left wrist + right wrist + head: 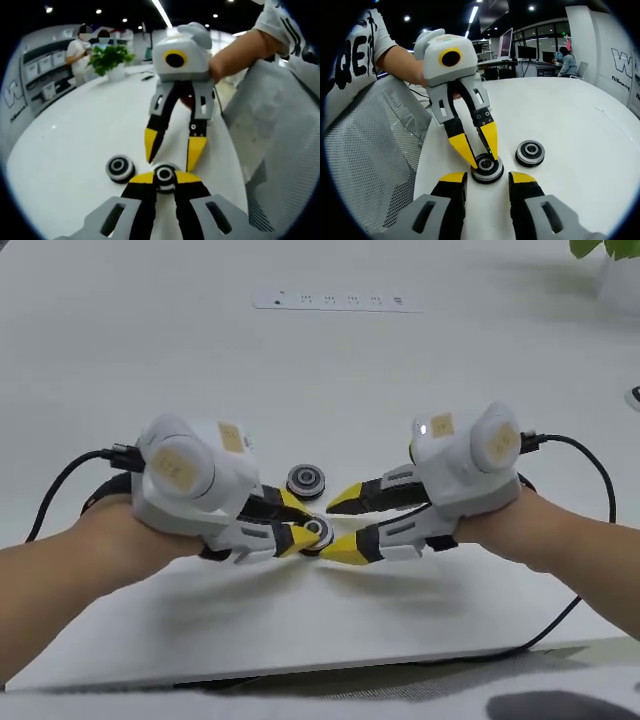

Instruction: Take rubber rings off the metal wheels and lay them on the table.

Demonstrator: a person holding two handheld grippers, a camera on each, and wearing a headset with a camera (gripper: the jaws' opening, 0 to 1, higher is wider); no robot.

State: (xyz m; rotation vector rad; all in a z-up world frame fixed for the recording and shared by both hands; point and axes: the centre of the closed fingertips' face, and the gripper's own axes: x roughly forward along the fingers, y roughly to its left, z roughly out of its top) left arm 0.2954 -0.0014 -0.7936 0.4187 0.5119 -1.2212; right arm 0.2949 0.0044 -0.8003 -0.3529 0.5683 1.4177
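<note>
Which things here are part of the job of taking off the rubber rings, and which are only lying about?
For the job:
- clamped wheel
- second wheel
- left gripper, shut on the clamped wheel
- right gripper, open

Lying about:
- power strip
- potted plant

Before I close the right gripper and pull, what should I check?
1. Left gripper clamped on the near wheel: ok.
2. Right gripper open, a jaw on each side of that wheel: ok.
3. Right jaws touching its rubber ring: not ok, a gap shows.
4. Second wheel apart from both grippers: ok.
5. Bare table beside the wheels for the ring: ok.
</note>
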